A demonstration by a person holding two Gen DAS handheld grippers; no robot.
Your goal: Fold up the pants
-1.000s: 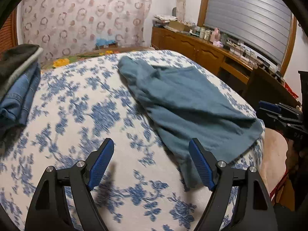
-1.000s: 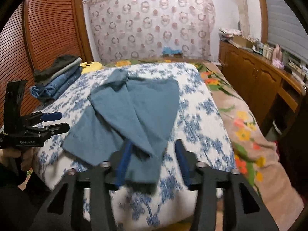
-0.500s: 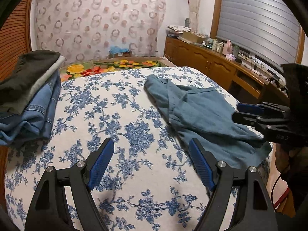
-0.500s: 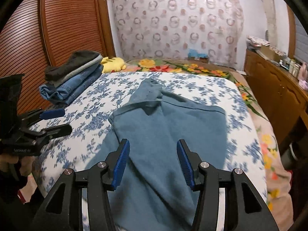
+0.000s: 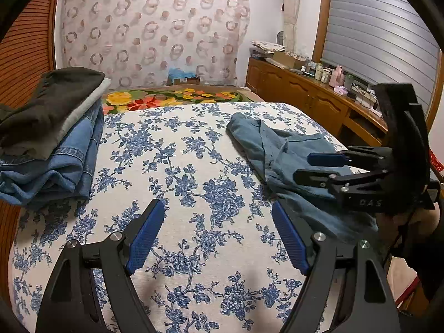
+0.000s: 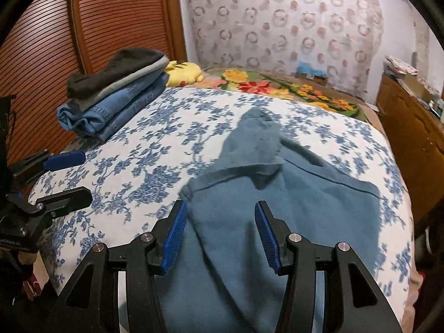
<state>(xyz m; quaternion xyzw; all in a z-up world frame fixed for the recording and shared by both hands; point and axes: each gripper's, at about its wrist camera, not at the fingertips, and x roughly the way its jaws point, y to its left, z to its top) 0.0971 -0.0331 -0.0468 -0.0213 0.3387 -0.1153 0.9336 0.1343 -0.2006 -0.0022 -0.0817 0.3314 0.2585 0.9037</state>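
Crumpled teal pants (image 6: 291, 194) lie on the right half of the blue-flowered bedspread (image 6: 155, 149), with a narrow end towards the far side. My right gripper (image 6: 219, 222) hovers open over their near part, and the cloth lies under the fingers, not pinched. In the left wrist view my left gripper (image 5: 217, 222) stands open above bare bedspread (image 5: 177, 166), with the pants (image 5: 280, 149) to its right. The right gripper (image 5: 327, 166) shows there side-on over the pants. The left gripper (image 6: 66, 174) appears at the left edge of the right wrist view.
A stack of folded clothes (image 5: 50, 144) with jeans at the bottom sits at the bed's far left (image 6: 116, 97). A yellow plush toy (image 6: 183, 73) and a flowered blanket (image 5: 172, 98) lie beyond. A wooden dresser (image 5: 310, 102) runs along the right, slatted wooden doors (image 6: 55, 55) on the left.
The right gripper has swung over the pants from their near edge, and its fingers no longer straddle the hem. The left gripper has shifted left, off the pants onto bare bedspread.
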